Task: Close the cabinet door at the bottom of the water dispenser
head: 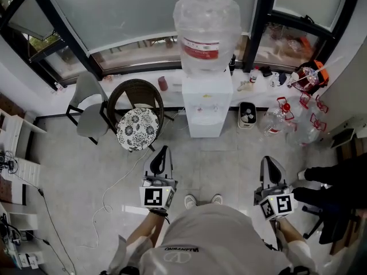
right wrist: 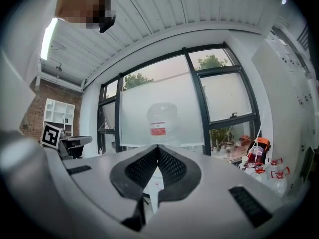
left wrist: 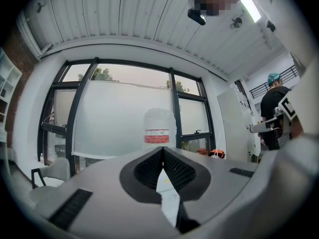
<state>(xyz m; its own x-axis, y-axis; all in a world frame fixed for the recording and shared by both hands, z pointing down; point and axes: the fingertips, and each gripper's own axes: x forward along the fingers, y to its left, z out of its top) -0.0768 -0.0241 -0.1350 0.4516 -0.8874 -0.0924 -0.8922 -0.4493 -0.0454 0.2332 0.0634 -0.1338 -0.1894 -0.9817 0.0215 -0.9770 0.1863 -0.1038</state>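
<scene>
You are holding left gripper [head: 163, 151] and right gripper [head: 268, 162] level, jaws pinched together, empty, pointing at water dispenser [head: 206, 99] at 12 o'clock, well apart. Cabinet door [head: 205, 126] at its bottom maybe sitting flush; too small.

The white water dispenser [head: 206, 103] stands upright below the window [head: 143, 10], a clear red-labelled bottle [head: 205, 30] on top.

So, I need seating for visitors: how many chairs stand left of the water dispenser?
2. A grey chair at far left, and a dark wicker chair with a patterned cushion between it and the water dispenser. More may be hidden.
</scene>
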